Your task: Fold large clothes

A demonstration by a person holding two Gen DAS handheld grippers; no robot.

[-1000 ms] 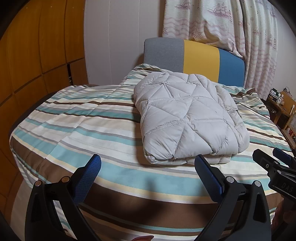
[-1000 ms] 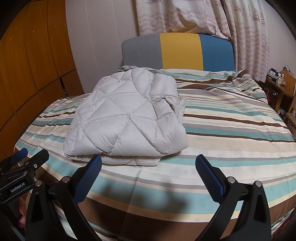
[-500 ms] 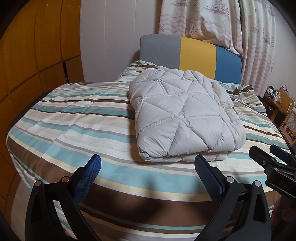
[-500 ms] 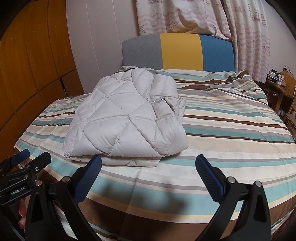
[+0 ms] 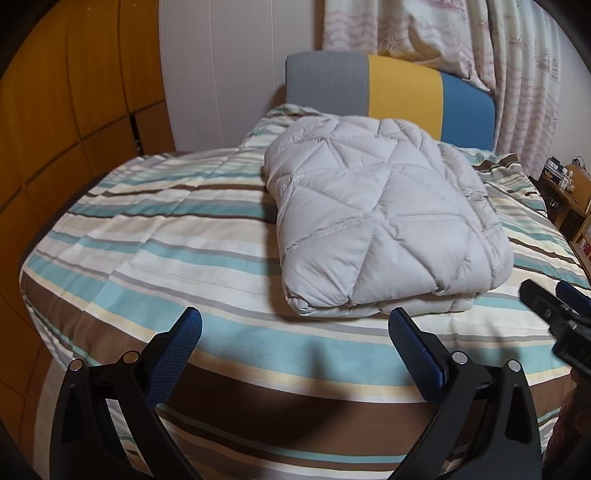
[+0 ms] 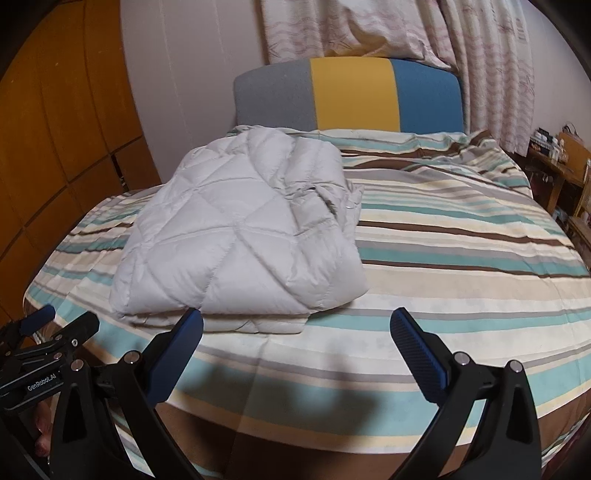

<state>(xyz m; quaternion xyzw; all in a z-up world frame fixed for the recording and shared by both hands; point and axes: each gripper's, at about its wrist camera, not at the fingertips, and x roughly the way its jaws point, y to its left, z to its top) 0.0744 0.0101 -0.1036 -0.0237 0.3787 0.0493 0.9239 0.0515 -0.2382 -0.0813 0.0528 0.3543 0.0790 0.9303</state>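
Observation:
A pale grey quilted jacket (image 5: 380, 218) lies folded into a thick rectangular bundle on the striped bed (image 5: 155, 236). In the right wrist view the same jacket (image 6: 240, 240) sits left of centre. My left gripper (image 5: 293, 325) hovers open above the bed's near edge, just short of the bundle's front, with nothing between its blue pads. My right gripper (image 6: 295, 325) is open too, its left pad close to the bundle's front edge. Each gripper shows in the other's view: the right one (image 5: 554, 306) at the far right, the left one (image 6: 55, 325) at the lower left.
A headboard (image 6: 351, 96) in grey, yellow and blue stands behind the bed, under patterned curtains (image 6: 388, 29). Wooden panelling (image 5: 55, 129) runs along the left. A cluttered wooden shelf (image 6: 561, 166) stands at the right of the bed.
Both grippers have moved a little closer to the folded jacket, which looks larger in the left wrist view. The jacket has stayed still and both grippers remain open.

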